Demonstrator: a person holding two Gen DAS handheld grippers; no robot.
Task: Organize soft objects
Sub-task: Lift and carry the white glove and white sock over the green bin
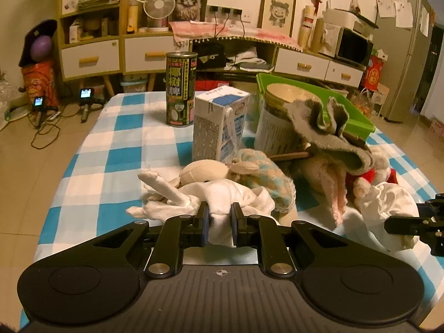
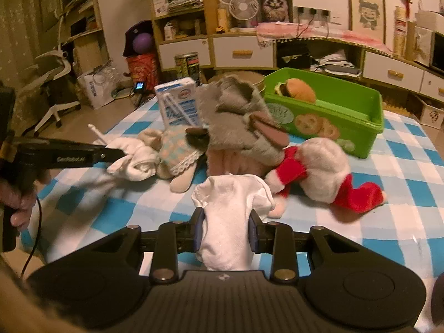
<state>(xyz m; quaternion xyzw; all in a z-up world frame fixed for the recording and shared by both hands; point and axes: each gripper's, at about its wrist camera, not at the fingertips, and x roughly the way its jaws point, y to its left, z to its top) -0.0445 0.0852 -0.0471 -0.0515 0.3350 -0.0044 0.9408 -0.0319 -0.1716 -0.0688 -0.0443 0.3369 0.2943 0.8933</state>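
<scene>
My left gripper (image 1: 219,222) is shut on a white cloth (image 1: 222,197) lying at the near side of the checked table; it also shows in the right wrist view (image 2: 111,154). My right gripper (image 2: 225,231) is shut on a white sock (image 2: 229,211), also seen in the left wrist view (image 1: 388,208). Behind them lie a rabbit doll in a teal checked dress (image 2: 177,144), a grey plush (image 2: 238,116), and a red and white plush (image 2: 322,172). A green bin (image 2: 347,127) at the back right holds a plush burger (image 2: 299,88).
A milk carton (image 1: 219,125), a tall dark can (image 1: 180,88) and a round jar (image 1: 277,116) stand behind the soft pile. The table's blue and white checked cloth (image 1: 111,152) shows bare at left. Cabinets, a chair (image 2: 55,83) and floor clutter surround the table.
</scene>
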